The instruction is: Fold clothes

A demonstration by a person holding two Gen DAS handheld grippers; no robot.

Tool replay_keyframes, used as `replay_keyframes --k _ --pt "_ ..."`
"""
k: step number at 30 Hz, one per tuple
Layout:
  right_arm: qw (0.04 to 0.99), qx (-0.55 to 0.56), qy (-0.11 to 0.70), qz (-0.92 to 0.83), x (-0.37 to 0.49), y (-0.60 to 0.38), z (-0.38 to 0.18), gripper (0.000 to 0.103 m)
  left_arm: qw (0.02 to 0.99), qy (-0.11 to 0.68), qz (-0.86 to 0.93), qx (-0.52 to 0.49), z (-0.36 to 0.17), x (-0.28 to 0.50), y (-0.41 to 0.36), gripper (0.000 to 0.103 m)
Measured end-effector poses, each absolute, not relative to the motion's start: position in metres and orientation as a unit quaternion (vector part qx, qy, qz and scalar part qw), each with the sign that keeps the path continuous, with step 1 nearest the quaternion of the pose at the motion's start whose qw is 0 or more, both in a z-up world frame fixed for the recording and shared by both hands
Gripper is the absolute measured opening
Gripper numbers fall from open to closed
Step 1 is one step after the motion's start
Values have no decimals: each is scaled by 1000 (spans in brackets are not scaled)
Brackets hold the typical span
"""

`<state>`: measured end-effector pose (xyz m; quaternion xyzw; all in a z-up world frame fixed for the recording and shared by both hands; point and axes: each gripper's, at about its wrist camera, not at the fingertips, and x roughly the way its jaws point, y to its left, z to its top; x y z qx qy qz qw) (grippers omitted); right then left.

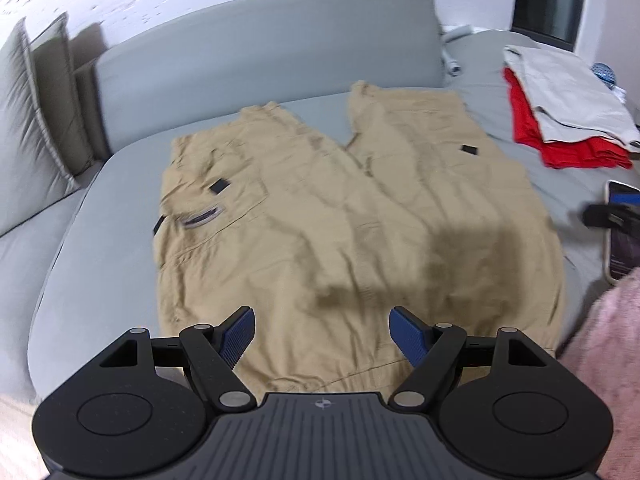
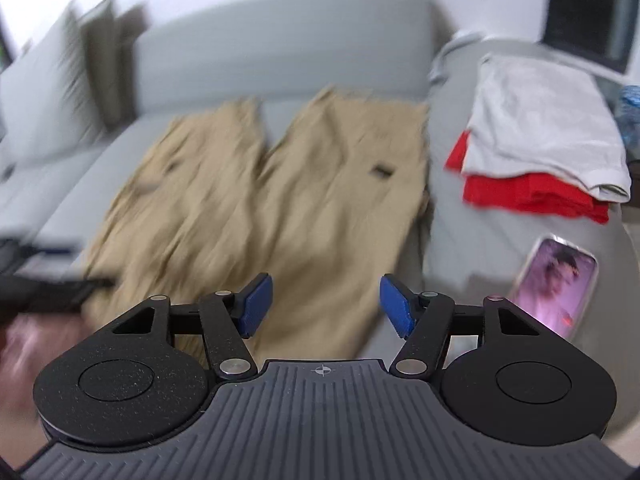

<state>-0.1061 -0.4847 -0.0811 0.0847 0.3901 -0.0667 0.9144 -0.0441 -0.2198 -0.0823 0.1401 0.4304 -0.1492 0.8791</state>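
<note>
- Tan pants (image 1: 352, 208) lie spread flat on a grey sofa (image 1: 248, 52), waistband toward the cameras and both legs pointing at the backrest.
- The legs split into a V, with a wedge of grey seat showing between them.
- Small black tabs sit on each leg, and a striped label shows on the leg at the left of the left wrist view.
- The left gripper (image 1: 322, 332) hangs above the waistband end of the pants, its blue pads (image 1: 240, 334) wide apart with nothing between them but cloth far below; it is released.
- The right gripper (image 2: 326, 306) hangs over the near right part of the pants, jaws spread and empty as well.
- The right wrist view is badly smeared, so whether its pads brush the cloth is hard to say; they seem clear of it.
- A folded pile lies on the seat to the right of the pants: a white garment (image 1: 572, 96) on top of a red one (image 1: 560, 148).
- A phone (image 2: 556, 286) with a lit screen rests on the seat just beside the pants' right edge, nearer the cameras than the pile.
- Grey cushions (image 1: 28, 120) lean at the sofa's left end.
- A pink fuzzy sleeve (image 1: 608, 360) fills the right edge of the left wrist view.
</note>
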Motion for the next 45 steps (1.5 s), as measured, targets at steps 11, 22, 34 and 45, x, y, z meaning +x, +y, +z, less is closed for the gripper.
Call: replay_keyframes --k 11,22,34,45 --pt "841 197 484 -143 -80 -522 -120 66 873 437 -164 139 -96 -30 -231 70" --pt "822 210 499 -178 -70 -526 -161 59 866 456 -148 144 -113 -6 -236 68" --pt "862 136 462 -157 -60 -490 -135 2 860 470 -135 149 -105 6 -216 68" --pt "910 -38 399 -111 -16 -355 -59 2 875 451 -93 150 -35 48 -121 63"
